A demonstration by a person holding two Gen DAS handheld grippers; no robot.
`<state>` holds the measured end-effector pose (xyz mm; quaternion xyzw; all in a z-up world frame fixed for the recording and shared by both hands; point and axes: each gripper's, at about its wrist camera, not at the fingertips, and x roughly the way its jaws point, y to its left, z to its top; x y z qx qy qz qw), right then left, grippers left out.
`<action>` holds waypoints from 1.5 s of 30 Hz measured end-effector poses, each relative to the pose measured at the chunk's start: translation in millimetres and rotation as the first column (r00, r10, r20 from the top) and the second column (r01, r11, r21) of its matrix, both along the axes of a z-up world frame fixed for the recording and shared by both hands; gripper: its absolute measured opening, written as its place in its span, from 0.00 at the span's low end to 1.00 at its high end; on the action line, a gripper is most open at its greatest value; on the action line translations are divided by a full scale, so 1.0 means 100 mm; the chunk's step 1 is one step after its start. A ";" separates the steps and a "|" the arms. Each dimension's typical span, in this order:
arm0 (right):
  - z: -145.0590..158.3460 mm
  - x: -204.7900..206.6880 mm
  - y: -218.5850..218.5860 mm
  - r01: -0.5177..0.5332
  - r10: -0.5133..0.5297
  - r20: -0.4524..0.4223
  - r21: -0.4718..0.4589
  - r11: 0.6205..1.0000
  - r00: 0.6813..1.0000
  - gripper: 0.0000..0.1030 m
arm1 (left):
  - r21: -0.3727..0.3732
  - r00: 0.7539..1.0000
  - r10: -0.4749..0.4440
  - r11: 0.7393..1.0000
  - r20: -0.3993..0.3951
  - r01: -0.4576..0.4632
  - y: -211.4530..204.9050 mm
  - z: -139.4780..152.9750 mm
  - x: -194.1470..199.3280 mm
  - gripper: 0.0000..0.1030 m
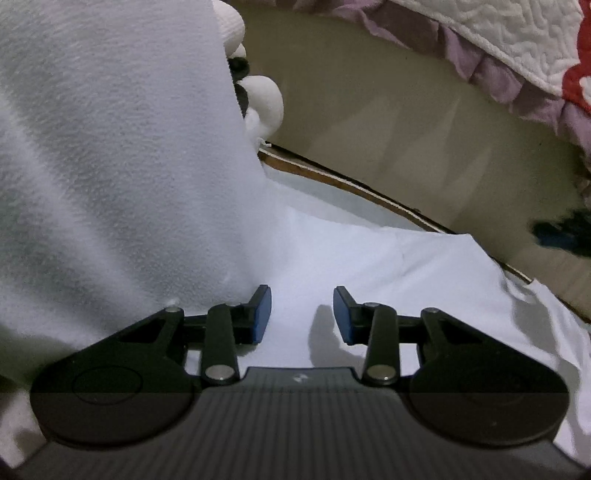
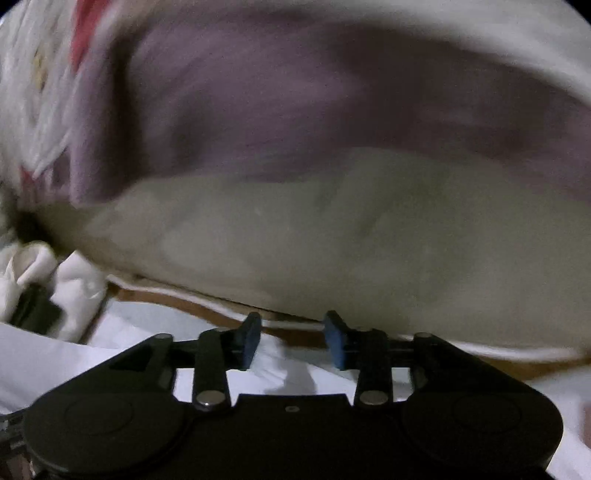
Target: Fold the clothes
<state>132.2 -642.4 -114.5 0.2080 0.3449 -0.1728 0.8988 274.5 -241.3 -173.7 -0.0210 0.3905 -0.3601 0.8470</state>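
A white garment [image 1: 369,266] lies spread on the table. In the left wrist view a raised fold of the same white cloth [image 1: 110,166] hangs close at the left and fills that side. My left gripper [image 1: 302,314] is open and empty just above the flat cloth. In the blurred right wrist view my right gripper [image 2: 291,339] is open and empty over the garment [image 2: 129,325] near the table's far edge. A white-gloved hand [image 2: 48,280] holding the other gripper shows at the left.
The table's brown far edge [image 1: 369,192] runs across behind the cloth, with beige floor [image 1: 369,110] beyond. A bed with a purple ruffled skirt [image 1: 498,81] and a white quilt [image 1: 517,33] stands past the floor. A dark object [image 1: 561,232] lies on the floor at the right.
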 end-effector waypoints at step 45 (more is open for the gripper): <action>-0.51 -2.18 -0.93 0.156 -0.216 -0.145 -0.341 0.927 0.966 0.00 | 0.141 0.928 -0.372 0.920 0.012 0.366 -1.34 0.11 -1.69 0.45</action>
